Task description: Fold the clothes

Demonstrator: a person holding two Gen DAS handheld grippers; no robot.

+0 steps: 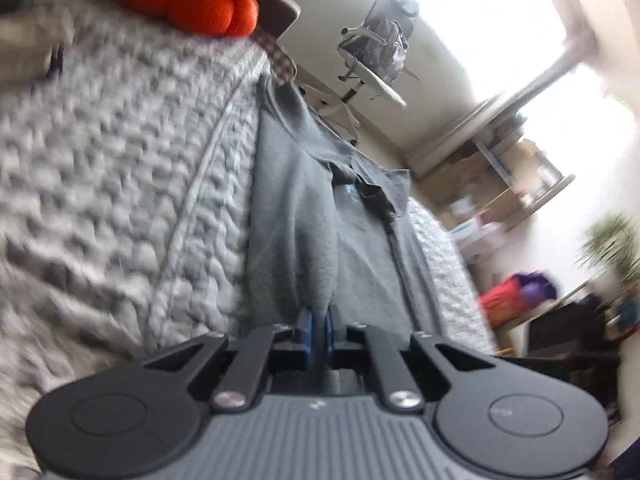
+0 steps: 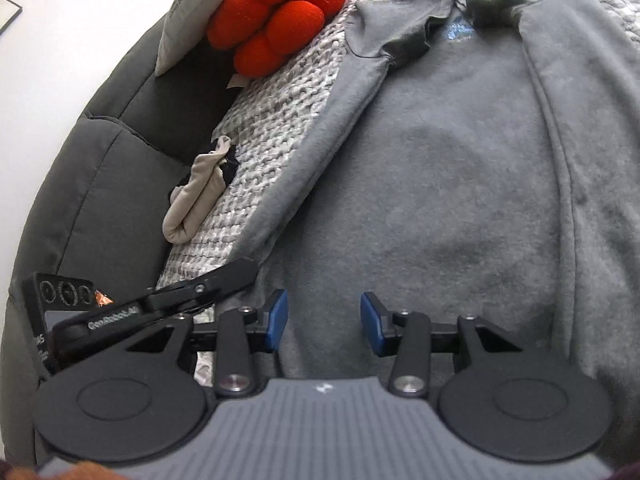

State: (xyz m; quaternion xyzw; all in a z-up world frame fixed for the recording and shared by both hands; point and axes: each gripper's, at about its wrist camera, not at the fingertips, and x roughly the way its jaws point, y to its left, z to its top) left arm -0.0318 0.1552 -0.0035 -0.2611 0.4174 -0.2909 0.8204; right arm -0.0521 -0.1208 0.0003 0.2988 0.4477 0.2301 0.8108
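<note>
A grey polo shirt (image 2: 440,180) lies spread on a knitted blanket, collar at the far end, both side edges folded in over the body. In the left wrist view the shirt (image 1: 360,240) runs away from me, and a raised ridge of its near edge is pinched between the blue pads of my left gripper (image 1: 318,326), which is shut on it. The right wrist view shows that left gripper (image 2: 244,270) at the shirt's near left edge. My right gripper (image 2: 324,320) hangs open just over the shirt's near end, with nothing between its pads.
The grey-white knitted blanket (image 2: 280,120) covers a dark grey sofa (image 2: 112,168). An orange knotted cushion (image 2: 280,16) and a white pillow (image 2: 192,12) sit at the back left. A crumpled beige cloth (image 2: 196,196) lies beside the blanket. Beyond the sofa stand an office chair (image 1: 372,52) and shelves (image 1: 520,168).
</note>
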